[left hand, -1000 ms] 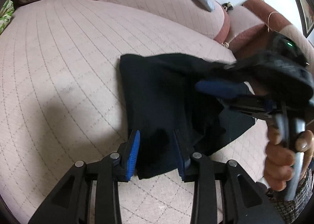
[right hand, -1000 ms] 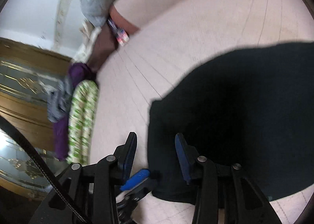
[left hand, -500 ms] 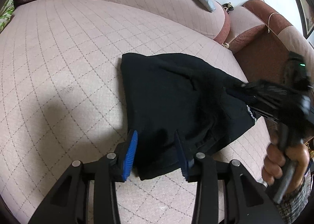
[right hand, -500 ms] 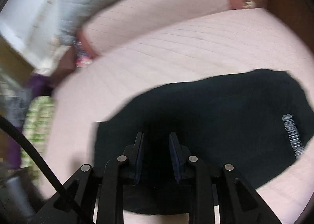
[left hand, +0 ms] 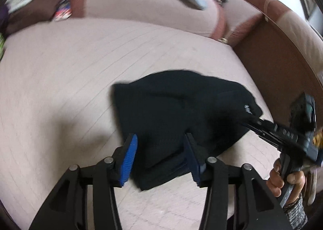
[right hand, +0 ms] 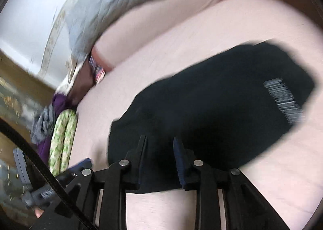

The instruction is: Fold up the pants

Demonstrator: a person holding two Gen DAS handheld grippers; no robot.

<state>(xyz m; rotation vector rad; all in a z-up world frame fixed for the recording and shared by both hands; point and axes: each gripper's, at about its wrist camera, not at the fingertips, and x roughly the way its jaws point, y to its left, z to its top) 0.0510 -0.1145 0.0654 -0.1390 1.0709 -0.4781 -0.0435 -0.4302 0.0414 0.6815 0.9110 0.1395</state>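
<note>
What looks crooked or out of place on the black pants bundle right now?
The folded black fabric pants lie as an uneven wedge on the pink quilted sofa seat, their near corner bunched between the opening jaws of the left gripper. Nothing looks spilled or damaged.

A lived-in home, most likely a sitting room: a wide pale-pink quilted sofa seat (left hand: pixel 84 80) with reddish-brown trim runs round a corner, a grey quilted blanket (right hand: pixel 113 6) hangs over its backrest, and loose clothes (purple, grey, green-patterned) (right hand: pixel 60 129) lie heaped beside an ornate golden-wood glazed cabinet (right hand: pixel 12 93).
</note>
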